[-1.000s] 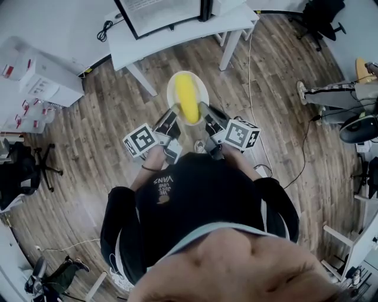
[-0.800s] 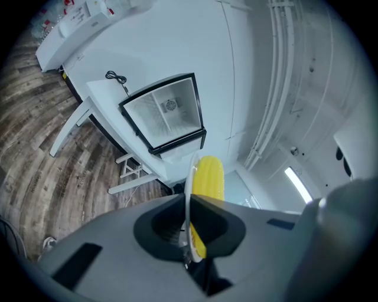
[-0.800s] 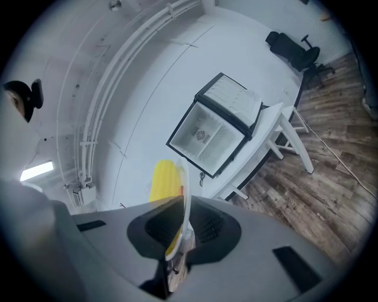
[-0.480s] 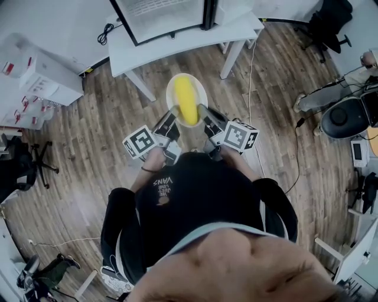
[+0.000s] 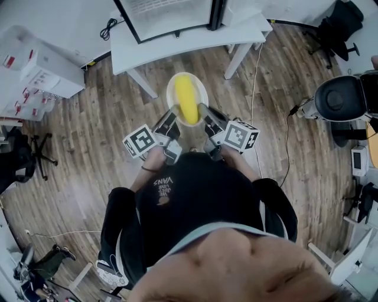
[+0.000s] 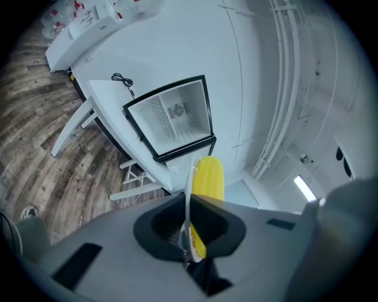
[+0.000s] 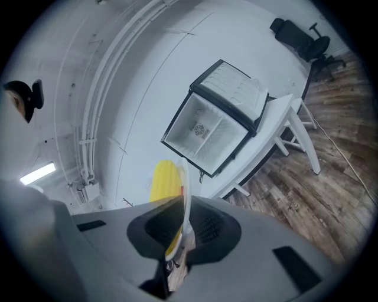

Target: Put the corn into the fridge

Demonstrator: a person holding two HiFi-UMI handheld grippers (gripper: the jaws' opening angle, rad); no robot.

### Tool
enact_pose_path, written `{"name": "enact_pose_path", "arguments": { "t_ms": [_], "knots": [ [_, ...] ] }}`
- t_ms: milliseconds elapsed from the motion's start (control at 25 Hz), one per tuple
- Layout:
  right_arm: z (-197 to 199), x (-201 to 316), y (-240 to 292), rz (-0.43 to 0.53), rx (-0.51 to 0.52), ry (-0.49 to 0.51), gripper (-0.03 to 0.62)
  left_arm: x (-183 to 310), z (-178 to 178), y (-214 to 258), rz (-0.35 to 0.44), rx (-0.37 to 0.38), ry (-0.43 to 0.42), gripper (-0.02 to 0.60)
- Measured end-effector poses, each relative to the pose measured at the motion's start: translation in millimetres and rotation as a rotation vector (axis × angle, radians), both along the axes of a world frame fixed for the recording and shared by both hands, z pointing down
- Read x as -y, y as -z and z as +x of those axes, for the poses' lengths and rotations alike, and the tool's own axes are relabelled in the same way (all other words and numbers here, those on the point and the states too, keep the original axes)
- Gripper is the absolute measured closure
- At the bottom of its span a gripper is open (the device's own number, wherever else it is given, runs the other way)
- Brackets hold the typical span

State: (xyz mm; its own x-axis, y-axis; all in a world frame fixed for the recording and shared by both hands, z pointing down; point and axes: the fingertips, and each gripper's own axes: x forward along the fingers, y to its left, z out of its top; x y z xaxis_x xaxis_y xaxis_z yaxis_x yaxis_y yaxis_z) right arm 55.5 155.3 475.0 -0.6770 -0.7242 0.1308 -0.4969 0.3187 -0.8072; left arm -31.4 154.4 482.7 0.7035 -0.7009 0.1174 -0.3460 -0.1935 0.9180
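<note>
Yellow corn (image 5: pixel 186 98) is seen lying on a white plate (image 5: pixel 201 87), which is held level above the wooden floor (image 5: pixel 88 130). The left tool (image 5: pixel 172 114) is closed narrowly on the plate's left rim, and the right tool (image 5: pixel 204 111) is clamped likewise on the right rim. Ahead, a fridge (image 5: pixel 171 15) with its door open is set on a white tabletop (image 5: pixel 177 44), well apart from the plate.

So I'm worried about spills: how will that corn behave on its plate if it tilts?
The corn is a rounded cob lying loose on the plate, so it would probably roll. The left gripper and right gripper pinch only opposite rims, so a small wobble could well start that.
</note>
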Motion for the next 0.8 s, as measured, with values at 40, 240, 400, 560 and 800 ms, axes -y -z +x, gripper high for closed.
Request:
{"name": "enact_pose_path", "arguments": {
  "t_ms": [40, 240, 400, 560, 800],
  "knots": [
    [-0.8, 2.9, -1.3, -0.005, 0.001, 0.001, 0.568, 2.9, -0.2, -0.8, -0.002, -0.003, 0.0, 0.551],
    [-2.1, 19.9, -1.7, -0.013, -0.006, -0.008, 0.568, 20.7, -1.0, -2.4, -0.015, -0.015, -0.011, 0.551],
    [-2.9, 31.5, -2.0, -0.011, -0.008, -0.027, 0.568, 34.5, 2.2, 2.3, -0.009, -0.059, -0.037, 0.551],
    [-3.2, 54.7, 1.8, -0.011, -0.005, -0.047, 0.568, 58.9, -2.1, 1.7, -0.012, -0.015, -0.052, 0.551],
    [-11.8, 89.3, 9.6, 0.001, -0.01, -0.06, 0.568, 94.4, -7.5, 13.2, 0.003, -0.045, -0.071, 0.551]
  ]
}}
